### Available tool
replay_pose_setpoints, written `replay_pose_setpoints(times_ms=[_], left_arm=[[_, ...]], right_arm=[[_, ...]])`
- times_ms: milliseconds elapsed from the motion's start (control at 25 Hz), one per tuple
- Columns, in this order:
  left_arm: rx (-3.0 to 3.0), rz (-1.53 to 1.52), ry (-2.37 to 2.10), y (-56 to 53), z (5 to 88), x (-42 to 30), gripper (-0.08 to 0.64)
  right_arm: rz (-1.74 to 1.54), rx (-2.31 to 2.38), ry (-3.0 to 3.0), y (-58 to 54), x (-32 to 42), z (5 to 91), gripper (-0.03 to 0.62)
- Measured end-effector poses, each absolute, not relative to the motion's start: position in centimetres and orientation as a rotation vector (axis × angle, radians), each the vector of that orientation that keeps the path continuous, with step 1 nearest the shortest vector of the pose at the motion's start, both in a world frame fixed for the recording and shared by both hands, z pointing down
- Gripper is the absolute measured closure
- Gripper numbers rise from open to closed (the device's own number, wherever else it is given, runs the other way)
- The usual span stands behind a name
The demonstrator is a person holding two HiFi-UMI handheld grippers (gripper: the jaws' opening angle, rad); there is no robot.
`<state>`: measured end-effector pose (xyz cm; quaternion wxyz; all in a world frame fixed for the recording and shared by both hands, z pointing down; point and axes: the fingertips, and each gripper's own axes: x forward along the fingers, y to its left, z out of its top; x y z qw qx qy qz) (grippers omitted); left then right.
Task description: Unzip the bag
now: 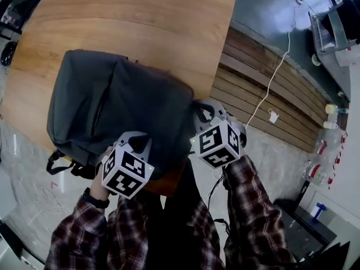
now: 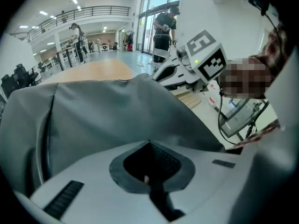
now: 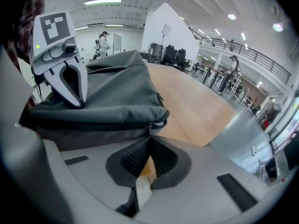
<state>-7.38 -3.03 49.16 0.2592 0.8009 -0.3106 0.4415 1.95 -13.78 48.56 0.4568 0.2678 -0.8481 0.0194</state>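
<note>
The dark grey bag lies flat on the wooden table, close to the near edge. Both tools are at its near end, right in front of the person.

The left gripper is squeezed tight, with its tips pushed into the top cloth of the bag. It looks like a bit of cloth is pinched between them, but the tips are so close to the camera that it is hard to be sure. I think this hand is there to keep the bag from sliding.

The right gripper is at the near right corner of the bag. Its jaws are closed on the little metal zip pull, which pokes out just past the tips.

The zip line runs along the side of the bag, away from the pull, and the two sides sit close together all the way. So the job has hardly begun. The grab is done. The long pull along the zip is still left to do.
</note>
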Motion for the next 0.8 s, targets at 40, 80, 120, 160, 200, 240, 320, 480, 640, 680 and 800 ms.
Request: replay_pose_setpoints(times_ms=[40,80,120,160,200,240,320,480,640,680,800], left_arm=[[2.150,1.173,-0.838,-3.2,49.2,-7.3,0.555],[2.135,1.157,-0.833,-3.5,49.2,-7.2,0.555],[2.128,1.153,-0.822,-3.7,49.3,-7.1,0.555],[2.132,1.165,-0.797,-3.9,49.3,-7.0,0.555],[2.149,1.190,-0.759,-4.1,49.1,-6.9,0.555],[2.177,1.218,-0.717,-4.3,48.8,-6.9,0.555],[2.249,1.222,-0.676,-5.5,47.7,-6.5,0.555],[2.391,1.131,-0.661,-9.3,44.7,-4.2,0.555],[2.465,1.171,-0.635,-12.7,43.5,-2.1,0.555],[2.468,1.199,-0.615,-13.4,43.8,-1.7,0.554],[2.468,1.303,-0.511,-14.2,45.3,-0.7,0.554]], right_arm=[[0.033,0.649,-2.090,-14.6,1.4,48.6,0.582],[0.019,0.639,-2.088,-15.4,0.9,48.6,0.583],[0.009,0.631,-2.085,-16.0,0.6,48.7,0.583],[0.002,0.624,-2.081,-16.4,0.4,48.7,0.583],[0.000,0.621,-2.078,-16.7,0.4,48.7,0.583],[0.004,0.622,-2.076,-16.8,0.4,48.7,0.582],[0.020,0.631,-2.077,-16.7,0.8,48.5,0.583],[0.040,0.647,-2.083,-15.8,1.4,47.7,0.583],[0.049,0.659,-2.096,-15.2,1.0,46.6,0.583],[0.053,0.663,-2.098,-15.3,0.9,46.6,0.583],[0.071,0.679,-2.087,-15.2,1.2,47.1,0.583]])
